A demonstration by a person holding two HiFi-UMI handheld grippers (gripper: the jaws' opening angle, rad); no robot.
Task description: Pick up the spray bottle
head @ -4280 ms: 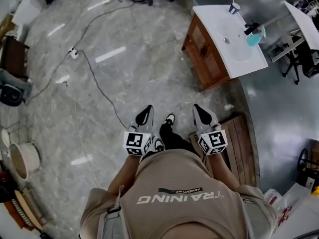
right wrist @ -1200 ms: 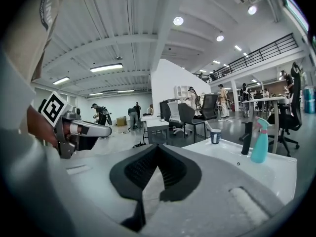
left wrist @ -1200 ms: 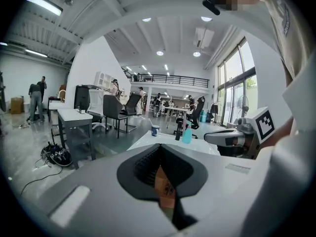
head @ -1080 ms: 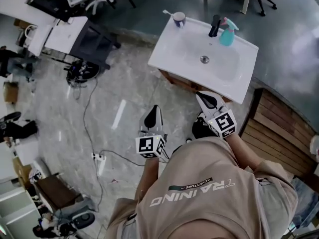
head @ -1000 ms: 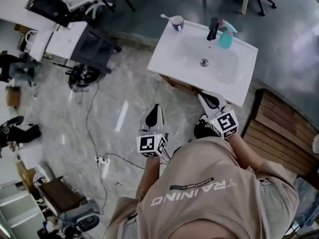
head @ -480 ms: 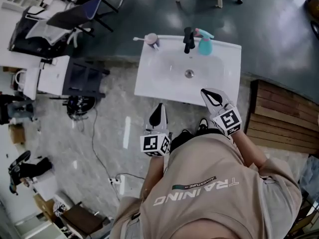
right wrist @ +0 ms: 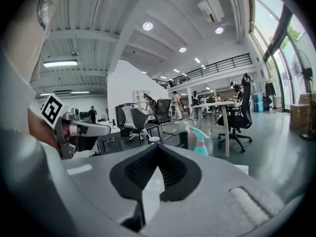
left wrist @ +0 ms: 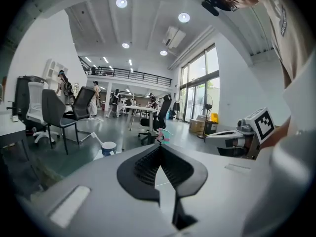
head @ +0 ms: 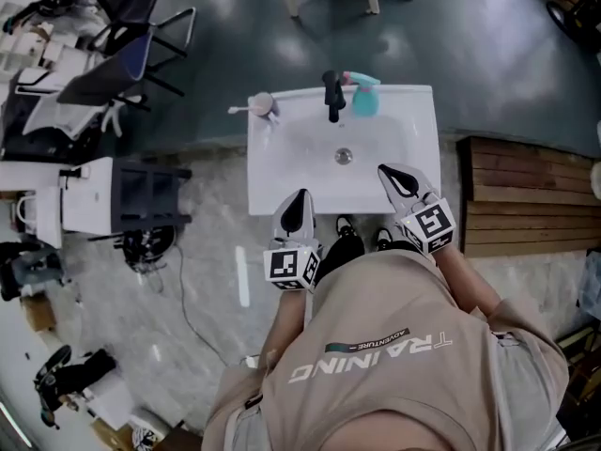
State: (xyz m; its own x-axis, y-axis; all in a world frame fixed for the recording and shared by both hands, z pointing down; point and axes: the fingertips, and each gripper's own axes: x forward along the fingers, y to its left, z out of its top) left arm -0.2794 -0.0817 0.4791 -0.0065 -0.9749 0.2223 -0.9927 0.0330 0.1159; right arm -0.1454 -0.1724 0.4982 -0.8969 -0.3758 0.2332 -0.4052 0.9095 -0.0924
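Observation:
A teal spray bottle (head: pixel 364 95) with a pink trigger stands at the back of a white sink top (head: pixel 413 130), right of the black tap (head: pixel 331 95). In the right gripper view the spray bottle (right wrist: pixel 200 142) shows just beyond the jaws, to the right. My left gripper (head: pixel 299 203) hovers at the sink's near edge, shut and empty. My right gripper (head: pixel 395 178) reaches over the sink's near right part, also shut with nothing in it. In the left gripper view only the bottle's (left wrist: pixel 165 136) top peeks above the left gripper (left wrist: pixel 159 149).
A cup with a toothbrush (head: pixel 262 105) stands at the sink's back left. A wooden platform (head: pixel 526 195) lies to the right of the sink, a dark cabinet (head: pixel 146 200) and office chairs (head: pixel 113 64) to the left. A cable (head: pixel 188 299) runs over the marble floor.
The view has swung round so the sink now sits square in front of me and closer. Both grippers have come up to its near edge, still shut.

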